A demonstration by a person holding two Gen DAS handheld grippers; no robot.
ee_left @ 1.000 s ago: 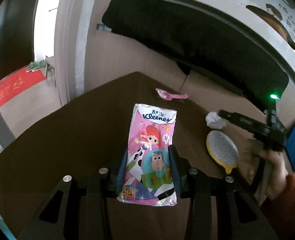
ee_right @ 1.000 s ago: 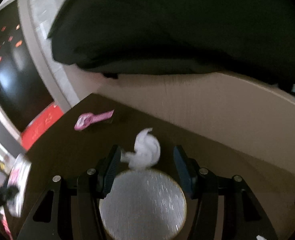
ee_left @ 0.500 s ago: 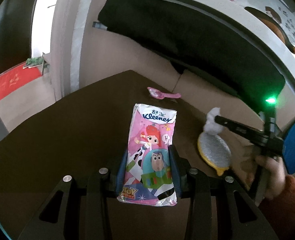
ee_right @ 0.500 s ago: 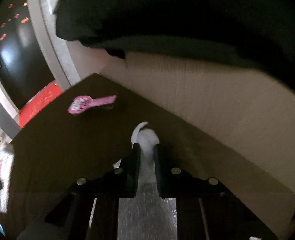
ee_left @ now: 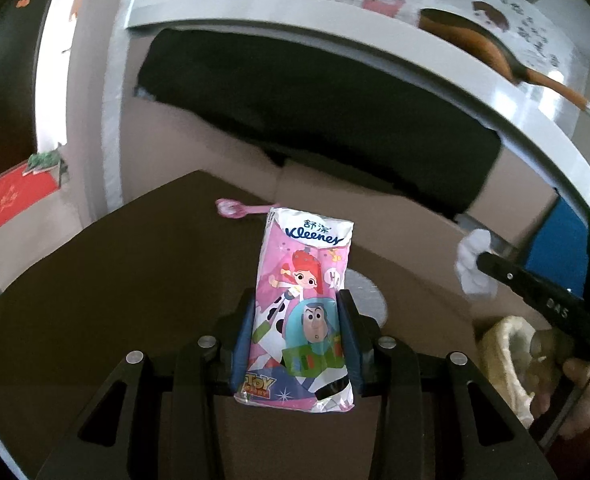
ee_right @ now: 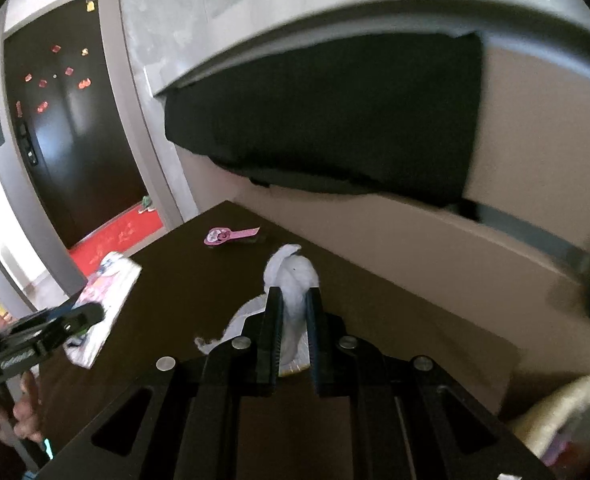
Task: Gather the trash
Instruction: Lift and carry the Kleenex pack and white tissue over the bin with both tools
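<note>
My left gripper (ee_left: 297,300) is shut on a pink Kleenex tissue pack (ee_left: 303,264) and holds it upright above the dark brown table (ee_left: 115,280). My right gripper (ee_right: 293,296) is shut on a crumpled white tissue (ee_right: 291,272), which bulges out past its fingertips above the table. In the left wrist view that tissue (ee_left: 473,264) shows at the right edge, at the tip of the right gripper (ee_left: 485,262). In the right wrist view the pack (ee_right: 111,284) and the left gripper (ee_right: 91,314) are at the lower left.
A pink spoon (ee_right: 229,236) lies near the table's far corner. A round silver disc with a yellow rim (ee_left: 369,300) lies on the table, partly hidden behind the pack. A cream-coloured bag (ee_right: 567,412) stands at the lower right. Cardboard panels with a black cloth (ee_right: 335,120) rise behind the table.
The right gripper closed on the white tissue and lifted it off the table, away from the disc. The left gripper rose with the pack still in its grip.
</note>
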